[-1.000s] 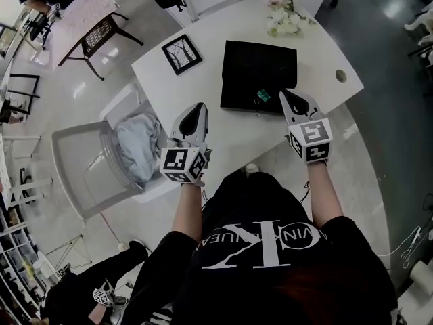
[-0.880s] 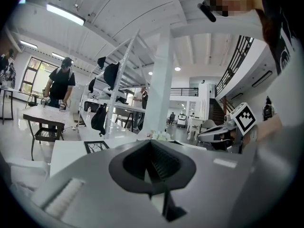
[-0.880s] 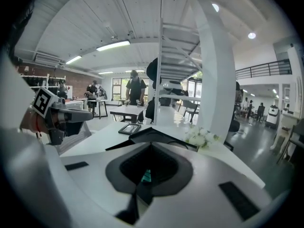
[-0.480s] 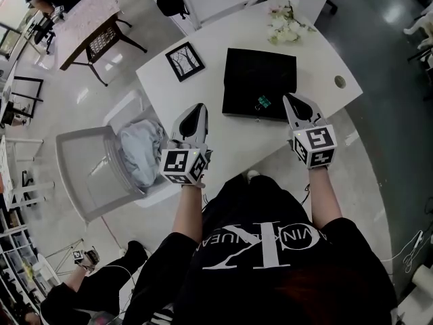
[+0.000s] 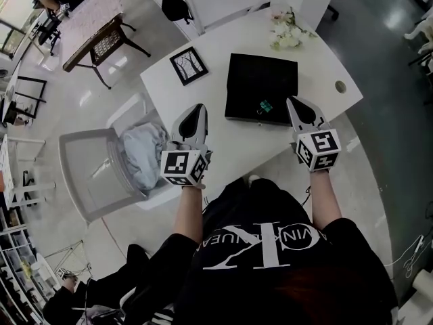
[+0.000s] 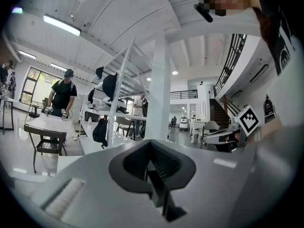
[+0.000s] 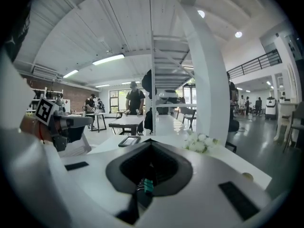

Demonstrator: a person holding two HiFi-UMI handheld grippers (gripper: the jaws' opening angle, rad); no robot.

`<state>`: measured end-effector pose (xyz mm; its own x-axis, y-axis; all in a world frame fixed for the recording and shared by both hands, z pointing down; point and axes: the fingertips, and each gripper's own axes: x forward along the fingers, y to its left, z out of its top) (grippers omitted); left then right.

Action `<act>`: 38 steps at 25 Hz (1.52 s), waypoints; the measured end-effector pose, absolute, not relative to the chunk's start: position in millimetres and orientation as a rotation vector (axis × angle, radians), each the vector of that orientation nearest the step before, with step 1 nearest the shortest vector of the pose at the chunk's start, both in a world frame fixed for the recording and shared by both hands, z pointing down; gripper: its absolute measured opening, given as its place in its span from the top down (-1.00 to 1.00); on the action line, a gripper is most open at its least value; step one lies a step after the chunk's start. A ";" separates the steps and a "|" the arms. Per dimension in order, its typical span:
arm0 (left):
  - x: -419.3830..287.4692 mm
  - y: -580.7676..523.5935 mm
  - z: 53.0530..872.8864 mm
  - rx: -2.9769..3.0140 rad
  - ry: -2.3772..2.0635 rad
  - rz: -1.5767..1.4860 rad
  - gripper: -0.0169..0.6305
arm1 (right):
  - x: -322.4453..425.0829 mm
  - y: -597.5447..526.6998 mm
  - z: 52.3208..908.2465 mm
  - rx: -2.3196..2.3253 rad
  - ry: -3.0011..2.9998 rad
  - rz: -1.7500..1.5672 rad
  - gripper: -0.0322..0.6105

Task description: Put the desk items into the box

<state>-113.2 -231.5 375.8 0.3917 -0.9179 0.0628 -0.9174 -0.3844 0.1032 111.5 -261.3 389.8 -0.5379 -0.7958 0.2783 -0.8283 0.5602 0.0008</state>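
Left tongs [image 5: 198,110]: together, nothing in them, at the lower left edge of the worktop [image 5: 230,144].
Right tongs [image 5: 295,104]: together and empty, tips by the lower right corner of the box [image 5: 260,73].
Box: black, open, centre of frame; a teal binder clip [image 5: 264,105] lies inside near its lower edge.
Picture frame [image 5: 188,66]: flat on the worktop, upper left of the box, apart from it.
Frame handling: likely light and stiff, its front perhaps fragile; pinch one outer edge.
Flowers [image 5: 284,34]: above the box; soft, best taken by the stems.
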 end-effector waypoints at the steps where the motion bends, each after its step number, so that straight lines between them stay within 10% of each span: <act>1: -114.1 -231.9 373.9 2.518 -1.674 -0.010 0.91 | 111.2 -261.3 388.0 1.353 -2.555 0.187 0.86; 38: -113.8 -239.0 349.9 2.566 -1.704 -0.064 0.91 | 107.2 -263.3 363.5 1.391 -2.618 0.116 0.86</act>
<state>-113.8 -239.0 349.9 0.3876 -0.9218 -0.0010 -0.9193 -0.3867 0.0733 107.2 -263.3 363.5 -0.5486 -0.8143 0.1898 -0.8278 0.5608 0.0133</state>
